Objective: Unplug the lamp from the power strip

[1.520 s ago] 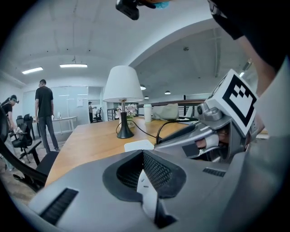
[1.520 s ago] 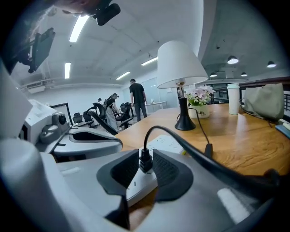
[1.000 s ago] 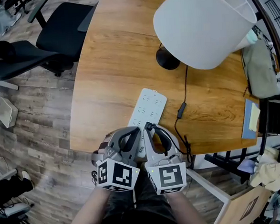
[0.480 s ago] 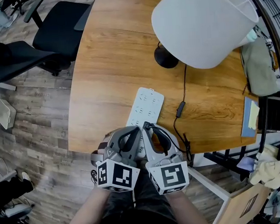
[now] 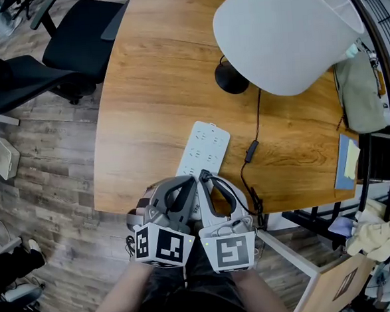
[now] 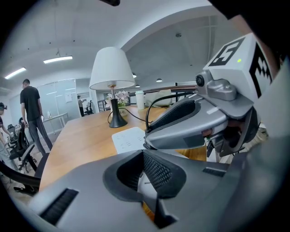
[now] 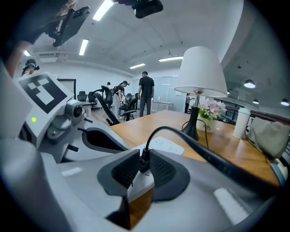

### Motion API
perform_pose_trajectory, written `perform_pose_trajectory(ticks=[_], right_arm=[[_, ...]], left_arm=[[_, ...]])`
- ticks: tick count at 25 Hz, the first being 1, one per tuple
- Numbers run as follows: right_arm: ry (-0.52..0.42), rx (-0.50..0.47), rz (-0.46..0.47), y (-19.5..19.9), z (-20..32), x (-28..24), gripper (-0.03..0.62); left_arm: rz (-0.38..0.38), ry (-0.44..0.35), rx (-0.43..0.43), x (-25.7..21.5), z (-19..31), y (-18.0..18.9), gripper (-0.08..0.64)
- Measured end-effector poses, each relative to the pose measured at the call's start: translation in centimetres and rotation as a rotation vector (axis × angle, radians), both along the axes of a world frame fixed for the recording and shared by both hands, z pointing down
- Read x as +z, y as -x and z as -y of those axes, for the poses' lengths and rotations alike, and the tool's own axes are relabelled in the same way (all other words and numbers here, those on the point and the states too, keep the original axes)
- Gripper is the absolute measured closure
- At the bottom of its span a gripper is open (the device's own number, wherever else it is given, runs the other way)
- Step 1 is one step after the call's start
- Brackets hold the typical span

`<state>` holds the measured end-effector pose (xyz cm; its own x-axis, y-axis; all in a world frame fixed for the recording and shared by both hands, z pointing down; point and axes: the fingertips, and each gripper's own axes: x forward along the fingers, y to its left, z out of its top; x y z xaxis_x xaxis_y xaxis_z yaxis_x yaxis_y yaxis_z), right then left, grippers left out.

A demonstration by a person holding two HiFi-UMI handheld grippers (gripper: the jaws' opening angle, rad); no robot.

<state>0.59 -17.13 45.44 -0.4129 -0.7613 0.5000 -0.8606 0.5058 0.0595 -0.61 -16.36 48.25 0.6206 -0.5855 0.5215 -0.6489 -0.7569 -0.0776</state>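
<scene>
A white power strip [image 5: 206, 146] lies on the wooden table [image 5: 151, 102], its near end at the table's front edge. The lamp [image 5: 283, 32] stands behind it on a black base [image 5: 231, 79]. Its black cord [image 5: 251, 151] loops back to a black plug [image 7: 144, 162] seated in the strip's near end. My right gripper [image 5: 206, 178] has this plug between its pads. The jaws are closing and the pads touch the plug's sides. My left gripper [image 5: 183, 182] sits right beside it over the strip's near left corner, its tips [image 6: 143, 152] together and nothing pinched.
A black office chair [image 5: 74, 44] stands left of the table. A grey bag [image 5: 360, 94] and a blue notebook [image 5: 347, 164] lie at the table's right end. A white cup [image 7: 240, 122] and flowers stand behind the lamp. People stand far off [image 7: 146, 93].
The right gripper's marker cube has shifted slightly toward me. The left gripper, power strip and lamp stay where they were.
</scene>
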Motion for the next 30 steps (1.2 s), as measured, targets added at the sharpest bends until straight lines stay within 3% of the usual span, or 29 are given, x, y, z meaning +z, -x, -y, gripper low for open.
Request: perform_pose_trajectory(ticks=[5, 7, 12, 18, 19, 22, 24, 30], right_arm=[[0.069, 0.038, 0.208, -0.6, 0.5, 0.3, 0.495], [0.087, 0.04, 0.238, -0.6, 0.6, 0.4, 0.494], [0.114, -0.001, 0.157, -0.2, 1.0, 0.9, 0.494], [0.017, -0.064, -0.014, 0.4, 0.6, 0.2, 0.508], [0.018, -0.064, -0.006, 0.4, 0.5, 0.3, 0.508], [0.062, -0.024, 0.155, -0.1, 0.7, 0.5, 0.508], [0.078, 0.004, 0.211, -0.5, 0.8, 0.5, 0.508], [0.022, -0.055, 0.0, 0.3, 0.2, 0.1, 0.508]], left_arm=[[-0.001, 0.002, 0.007, 0.2, 0.0, 0.1, 0.565], [-0.003, 0.004, 0.007, 0.2, 0.0, 0.1, 0.563], [0.004, 0.001, 0.011, 0.2, 0.0, 0.2, 0.563], [-0.003, 0.013, 0.013, 0.2, 0.0, 0.1, 0.563], [-0.002, 0.011, 0.014, 0.2, 0.0, 0.0, 0.565], [0.005, 0.016, 0.019, 0.2, -0.1, 0.1, 0.565], [0.007, 0.019, 0.021, 0.2, -0.1, 0.1, 0.565], [-0.009, 0.022, 0.009, 0.2, -0.2, -0.1, 0.565]])
